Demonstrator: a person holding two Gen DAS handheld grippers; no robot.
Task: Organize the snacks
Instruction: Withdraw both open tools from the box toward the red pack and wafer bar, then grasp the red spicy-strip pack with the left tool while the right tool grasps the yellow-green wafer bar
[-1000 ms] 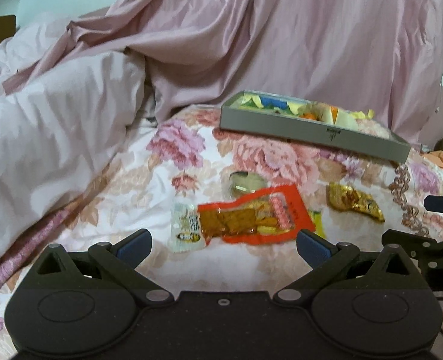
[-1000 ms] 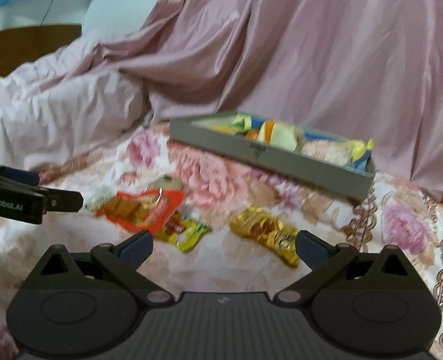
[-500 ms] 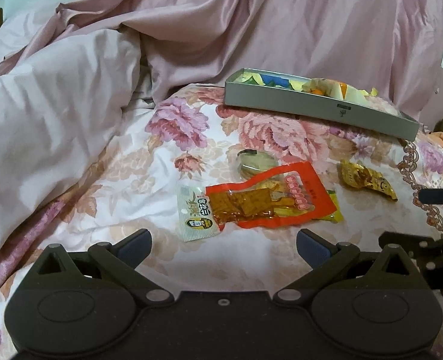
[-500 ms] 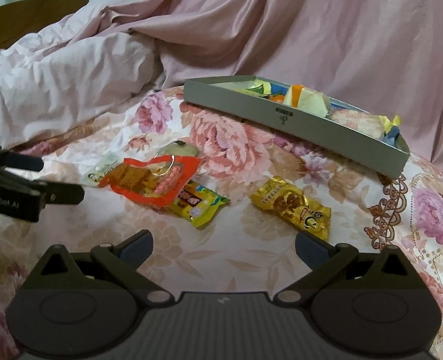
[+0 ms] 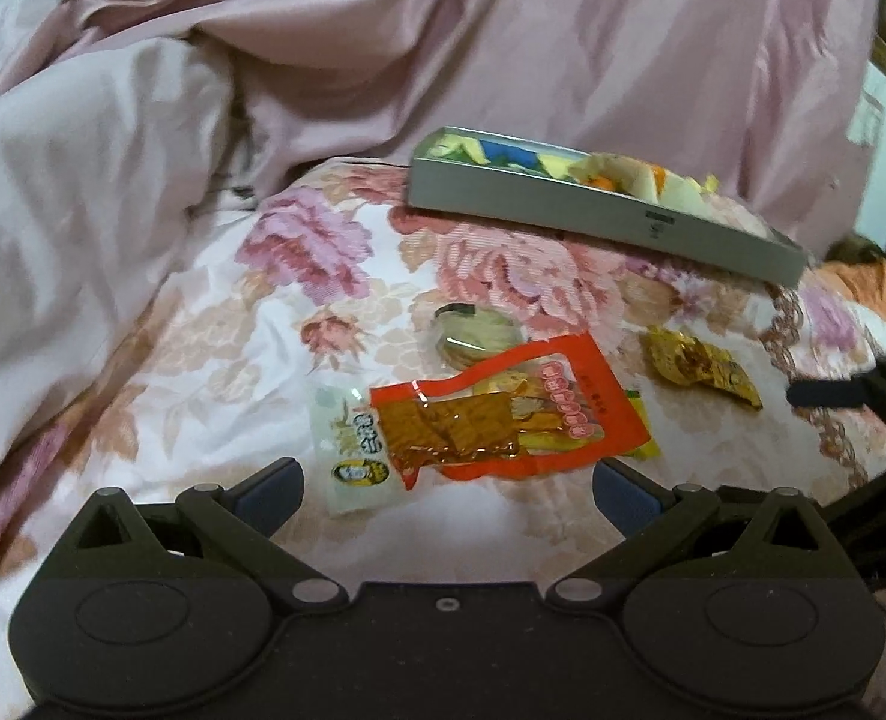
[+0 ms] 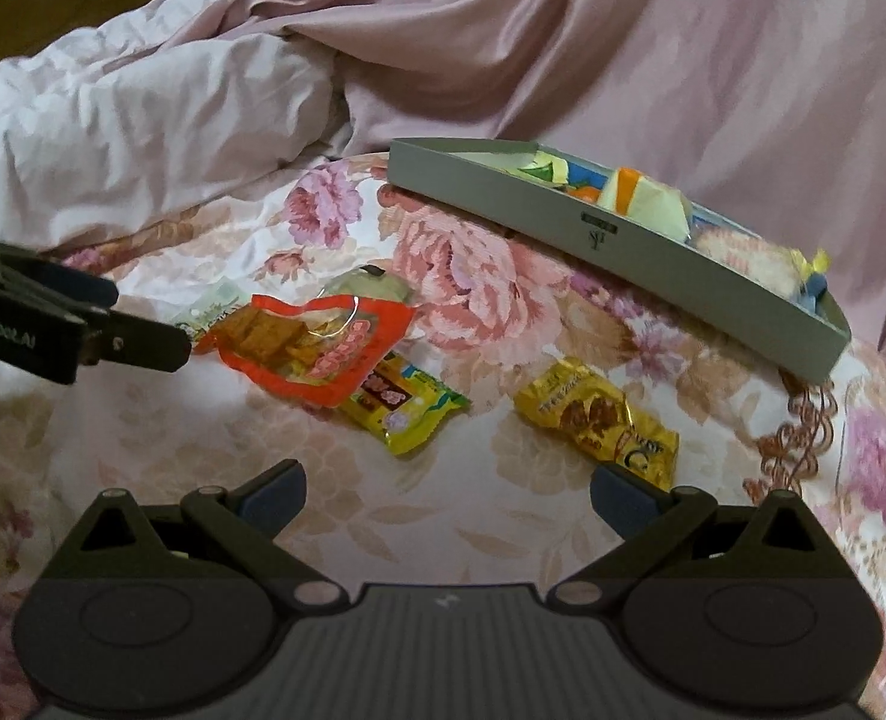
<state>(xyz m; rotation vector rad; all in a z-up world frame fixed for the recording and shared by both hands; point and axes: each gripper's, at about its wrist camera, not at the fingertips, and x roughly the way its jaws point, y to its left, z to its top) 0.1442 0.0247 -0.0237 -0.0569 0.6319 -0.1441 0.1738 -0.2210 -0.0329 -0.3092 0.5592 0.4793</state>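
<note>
A pink quilt [image 5: 83, 192] is heaped at the far left, and the snacks lie on a floral sheet [image 5: 215, 324] to its right. The left gripper [image 5: 446, 489] hovers low over the near part of the sheet, fingers wide apart and holding nothing; its near edge is just short of a white packet [image 5: 347, 450]. Overlapping that packet's right side is a red pouch [image 5: 503, 414], which also covers part of a yellow-green packet [image 6: 407, 405] on its right. Just beyond the pouch sits a pale round snack [image 5: 476, 333], touching its far edge. Further right, apart from the cluster, lies a gold packet [image 6: 599, 420]. The right gripper [image 6: 446, 489] hovers over the sheet with its fingers spread and empty; the gold packet is just ahead of its right finger, the yellow-green packet ahead of the gap. On the far right a grey tray [image 6: 503, 192] rests on the sheet, already holding assorted wrapped snacks. In the right wrist view the left gripper's tip shows at the left edge, beside the red pouch.
</note>
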